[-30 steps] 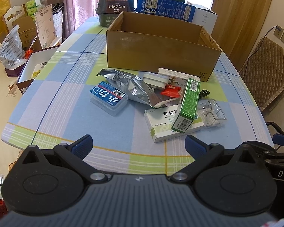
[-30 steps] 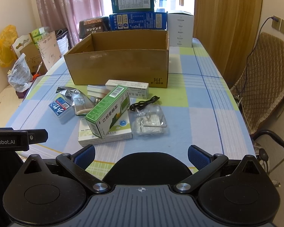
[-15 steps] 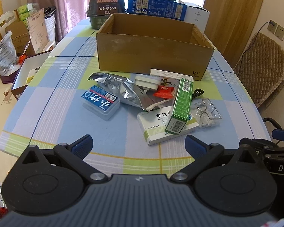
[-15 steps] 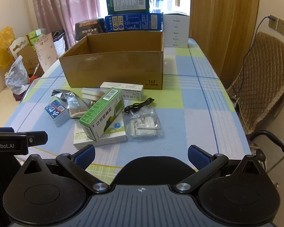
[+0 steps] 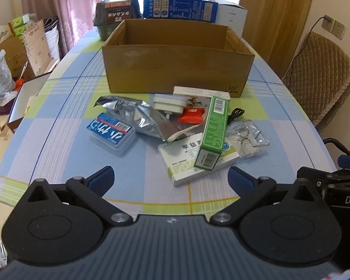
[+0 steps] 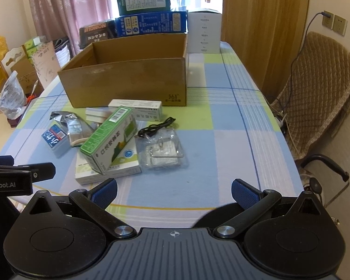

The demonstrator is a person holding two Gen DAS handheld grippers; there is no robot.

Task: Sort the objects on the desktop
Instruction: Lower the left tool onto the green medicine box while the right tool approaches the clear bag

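Observation:
A pile of small items lies on the checked tablecloth in front of an open cardboard box [image 5: 177, 70] [image 6: 128, 81]. A green carton [image 5: 213, 133] [image 6: 109, 137] leans on a flat white medicine box [image 5: 198, 161] [image 6: 107, 170]. To the left lie a blue-labelled plastic case [image 5: 112, 134] [image 6: 54, 140] and a silver foil bag [image 5: 133, 114] [image 6: 72, 123]. A clear packet of metal hooks [image 5: 248, 137] [image 6: 162, 151] and a black cable [image 6: 156, 128] lie to the right. My left gripper [image 5: 170, 179] and right gripper [image 6: 173, 192] are both open and empty, above the table's near edge.
Stacked printed boxes [image 5: 179, 9] and a white box [image 6: 204, 32] stand behind the cardboard box. A quilted chair [image 6: 319, 93] stands at the table's right. Bags and cartons [image 5: 16, 53] sit on the floor at the left. A white adapter [image 5: 168, 103] and red sachet [image 5: 191, 114] lie in the pile.
Both grippers have moved forward toward the pile, and the left view has swung to face the box more squarely. Both stay open. No item has moved.

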